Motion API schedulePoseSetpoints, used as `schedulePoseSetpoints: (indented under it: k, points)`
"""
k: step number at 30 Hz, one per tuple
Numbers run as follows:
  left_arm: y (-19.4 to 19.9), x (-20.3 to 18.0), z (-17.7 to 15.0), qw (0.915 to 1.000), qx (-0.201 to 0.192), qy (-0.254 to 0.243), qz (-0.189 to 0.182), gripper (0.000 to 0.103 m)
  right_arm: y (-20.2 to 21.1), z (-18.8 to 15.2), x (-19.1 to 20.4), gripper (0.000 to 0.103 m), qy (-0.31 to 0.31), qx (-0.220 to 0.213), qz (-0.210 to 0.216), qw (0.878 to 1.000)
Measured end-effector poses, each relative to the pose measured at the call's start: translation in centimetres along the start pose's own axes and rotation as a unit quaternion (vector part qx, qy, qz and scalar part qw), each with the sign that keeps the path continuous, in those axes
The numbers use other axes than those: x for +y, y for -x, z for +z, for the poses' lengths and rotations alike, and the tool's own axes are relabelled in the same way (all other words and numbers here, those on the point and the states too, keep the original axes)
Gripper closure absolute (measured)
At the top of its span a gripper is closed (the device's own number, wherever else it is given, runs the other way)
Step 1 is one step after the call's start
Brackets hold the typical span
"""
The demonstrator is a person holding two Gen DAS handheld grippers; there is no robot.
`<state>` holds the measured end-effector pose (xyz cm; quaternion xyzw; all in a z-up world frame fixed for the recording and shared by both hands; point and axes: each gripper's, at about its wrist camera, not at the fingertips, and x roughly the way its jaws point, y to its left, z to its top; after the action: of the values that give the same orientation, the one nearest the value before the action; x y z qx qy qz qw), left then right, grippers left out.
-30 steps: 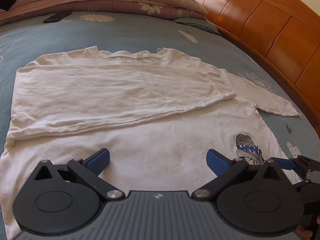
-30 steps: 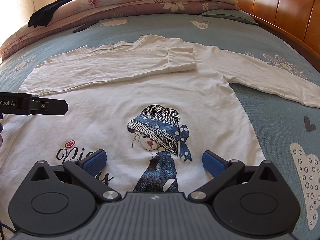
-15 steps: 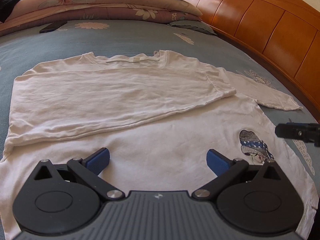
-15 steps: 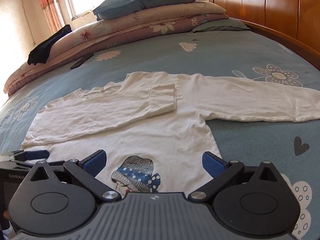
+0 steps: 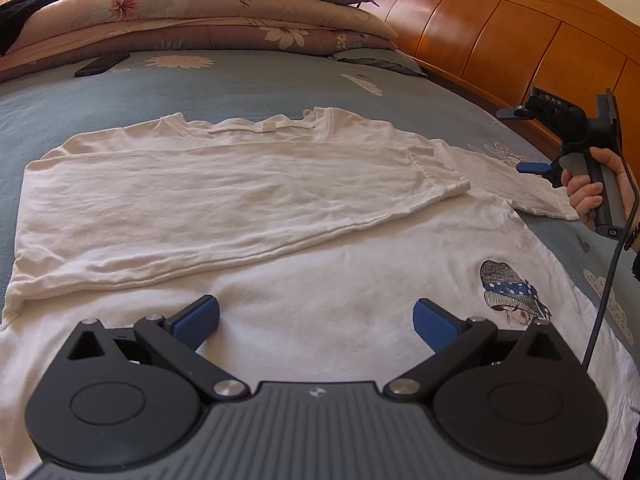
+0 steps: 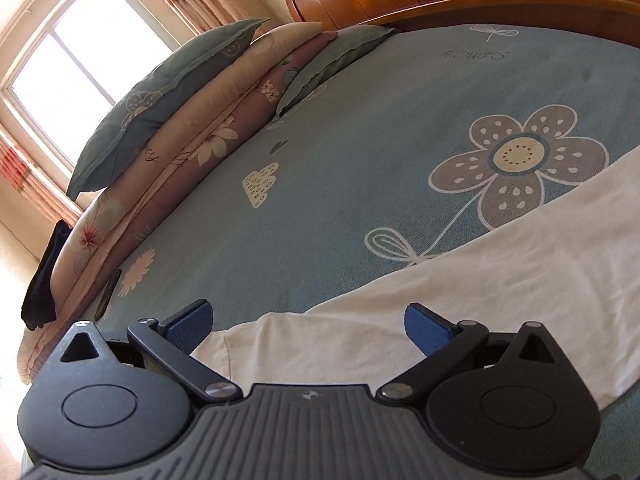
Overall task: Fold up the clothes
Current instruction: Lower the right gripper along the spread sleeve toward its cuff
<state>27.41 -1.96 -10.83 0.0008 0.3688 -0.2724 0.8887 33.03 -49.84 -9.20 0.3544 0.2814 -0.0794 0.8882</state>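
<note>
We see a white long-sleeved shirt spread across the middle of the frame on the blue flowered bed, 1 sleeve folded over its chest. Our left tool hovers wide above its lower part. At right, our right tool, jaws wide, hangs over the other sleeve.

From my left wrist camera the shirt runs under the gripper housing, hiding its near hem. The printed figure is cut short below. My right wrist view crops the sleeve at right; its cuff is hidden.
</note>
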Motion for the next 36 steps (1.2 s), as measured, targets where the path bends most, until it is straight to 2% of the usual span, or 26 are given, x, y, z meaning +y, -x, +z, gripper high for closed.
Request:
schedulePoseSetpoints:
  k: [3, 6, 11, 14, 16, 18, 20, 23, 26, 30, 33, 34, 36]
  points:
    - [0.0, -0.2, -0.2, 1.0, -0.004, -0.008, 0.003, 0.001, -2.2, 0.7, -1.1, 0.0, 0.001, 0.008, -0.011, 1.0]
    - [-0.1, -0.5, -0.3, 0.9998, -0.006, -0.018, 0.009, 0.001, -3.6, 1.3, -1.4, 0.0, 0.021, -0.005, -0.008, 1.0]
    - [-0.2, -0.7, -0.5, 0.9994, -0.008, -0.029, 0.015, 0.001, -3.5, 1.9, 0.1, 0.0, 0.024, -0.005, -0.036, 0.999]
    - [-0.1, -0.6, -0.5, 0.9995, -0.009, -0.027, 0.012, 0.001, -2.4, 0.7, 1.8, 0.0, 0.041, 0.006, 0.0, 0.999]
    - [-0.1, -0.6, -0.6, 0.9995, -0.01, -0.027, 0.012, 0.001, -2.7, -0.3, 2.6, 0.0, 0.058, 0.025, 0.006, 0.998]
    - [-0.1, -0.6, -0.6, 0.9995, -0.01, -0.028, 0.012, 0.001, -3.9, -0.7, 3.0, 0.0, 0.072, 0.038, -0.004, 0.997]
    - [-0.1, -0.7, -0.7, 0.9994, -0.011, -0.031, 0.014, 0.001, -5.2, -0.5, 3.1, 0.0, 0.082, 0.032, -0.017, 0.996]
    - [-0.1, -0.8, -0.7, 0.9992, -0.01, -0.035, 0.017, 0.001, -6.0, 0.6, 3.1, 0.0, 0.068, 0.025, -0.032, 0.997]
    - [-0.1, -0.7, -0.7, 0.9992, -0.011, -0.034, 0.016, 0.001, -4.7, 1.2, 3.2, 0.0, 0.055, 0.015, -0.043, 0.997]
    - [-0.1, -0.7, -0.8, 0.9992, -0.011, -0.035, 0.016, 0.001, -0.3, 0.6, 2.1, 0.0, 0.057, 0.009, -0.015, 0.998]
    - [-0.2, -0.9, -0.8, 0.9989, -0.01, -0.041, 0.021, 0.001, 2.1, -0.3, -0.2, 0.0, 0.026, 0.02, -0.007, 0.999]
    - [-0.2, -1.0, -0.8, 0.9987, -0.01, -0.043, 0.023, 0.001, 2.6, -0.6, -1.0, 0.0, 0.02, 0.024, -0.01, 0.999]
    - [-0.2, -1.1, -0.8, 0.9986, -0.01, -0.046, 0.025, 0.001, 3.4, -1.1, -2.6, 0.0, 0.016, 0.022, -0.046, 0.999]
